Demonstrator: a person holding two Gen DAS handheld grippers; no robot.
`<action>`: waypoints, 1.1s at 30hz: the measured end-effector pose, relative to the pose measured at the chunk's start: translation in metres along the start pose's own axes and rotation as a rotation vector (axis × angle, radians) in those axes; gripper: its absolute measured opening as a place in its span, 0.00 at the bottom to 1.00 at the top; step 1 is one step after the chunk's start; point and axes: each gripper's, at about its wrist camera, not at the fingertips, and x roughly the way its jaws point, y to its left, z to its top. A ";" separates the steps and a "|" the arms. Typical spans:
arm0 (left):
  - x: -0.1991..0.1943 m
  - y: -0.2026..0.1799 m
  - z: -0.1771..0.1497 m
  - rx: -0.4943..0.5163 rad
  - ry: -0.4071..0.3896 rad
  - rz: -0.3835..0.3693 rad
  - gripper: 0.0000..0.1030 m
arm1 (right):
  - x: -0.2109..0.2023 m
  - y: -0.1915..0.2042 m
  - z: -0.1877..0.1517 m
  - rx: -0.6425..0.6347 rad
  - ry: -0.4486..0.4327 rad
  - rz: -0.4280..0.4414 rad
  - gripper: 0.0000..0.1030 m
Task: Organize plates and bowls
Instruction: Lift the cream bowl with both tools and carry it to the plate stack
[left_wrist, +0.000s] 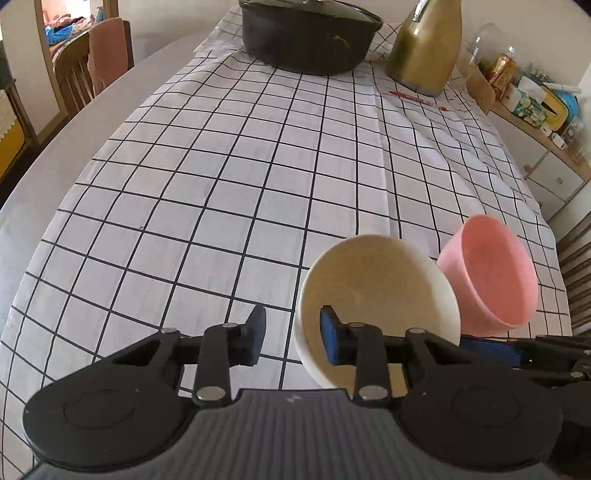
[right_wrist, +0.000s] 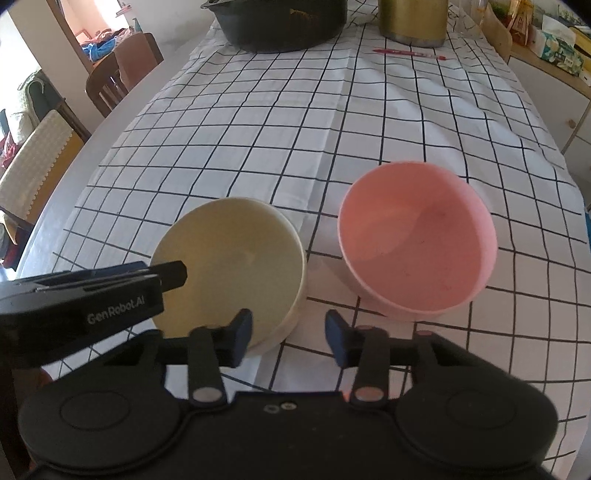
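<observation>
A cream bowl (left_wrist: 373, 291) and a pink bowl (left_wrist: 495, 273) stand side by side on the checked tablecloth near its front edge. My left gripper (left_wrist: 291, 338) is open, with the cream bowl's near left rim between its fingers; the right finger sits inside the bowl. In the right wrist view the cream bowl (right_wrist: 236, 266) is left of the pink bowl (right_wrist: 417, 236). My right gripper (right_wrist: 288, 339) is open and empty, just in front of the gap between the two bowls. The left gripper's finger (right_wrist: 166, 275) reaches into the cream bowl from the left.
A black lidded pot (left_wrist: 306, 37) and a gold kettle (left_wrist: 428, 48) stand at the far end of the table (left_wrist: 221, 166), with a red pen (left_wrist: 413, 96) beside them. Wooden chairs (right_wrist: 114, 77) stand on the left. A cabinet (left_wrist: 546, 147) with clutter is on the right.
</observation>
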 end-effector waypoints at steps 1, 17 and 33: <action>0.000 -0.001 0.000 0.009 0.003 0.005 0.23 | 0.000 0.000 0.000 0.000 -0.002 0.006 0.28; -0.024 -0.010 -0.011 0.055 0.022 0.017 0.10 | -0.017 0.015 -0.008 -0.027 -0.004 -0.024 0.11; -0.101 -0.042 -0.060 0.116 0.044 -0.052 0.10 | -0.102 0.004 -0.064 -0.002 -0.029 -0.030 0.11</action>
